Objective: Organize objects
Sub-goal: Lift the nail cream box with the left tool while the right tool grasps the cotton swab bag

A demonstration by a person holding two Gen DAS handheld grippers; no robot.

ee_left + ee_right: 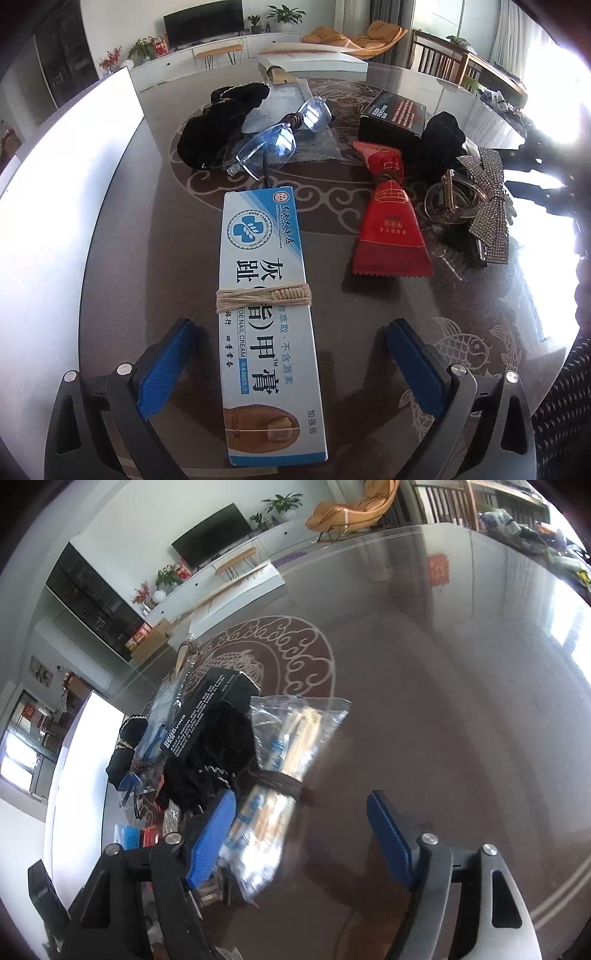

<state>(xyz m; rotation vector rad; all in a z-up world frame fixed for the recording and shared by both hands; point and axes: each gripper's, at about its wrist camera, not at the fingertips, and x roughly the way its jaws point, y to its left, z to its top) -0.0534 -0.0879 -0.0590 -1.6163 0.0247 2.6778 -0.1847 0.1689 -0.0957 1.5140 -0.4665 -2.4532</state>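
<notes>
Two grippers frame your next choices on the glossy dark table (369, 295). Your left gripper (288, 369) stands wide open, its blue ribbed pads on either side of the nail-cream box (267, 314) without pressing it; the box lies flat between them, running lengthwise away from you. It looks like thin cardboard, light and stiff but easy to crush, so take it across its narrow width near the twine band (263, 296), where the wrapping should add grip on the slick printed faces. Your right gripper (301, 830) is partly open with nothing pinched: its left pad sits just against the clear plastic bag (291, 746) of pale sticks, the bag lying mostly left of the gap. That bag will be slippery and floppy at its ends; the dark cord (280, 783) bound round its middle is the firmest place to hold. Beyond the box lie rimless glasses (280, 136), fragile and best lifted by the bridge, a crinkly red foil sachet (389, 225), a rhinestone bow clip (487, 210) over a clear claw clip (447, 203), soft black scrunchies (207, 136) and a small black carton (393, 114).
</notes>
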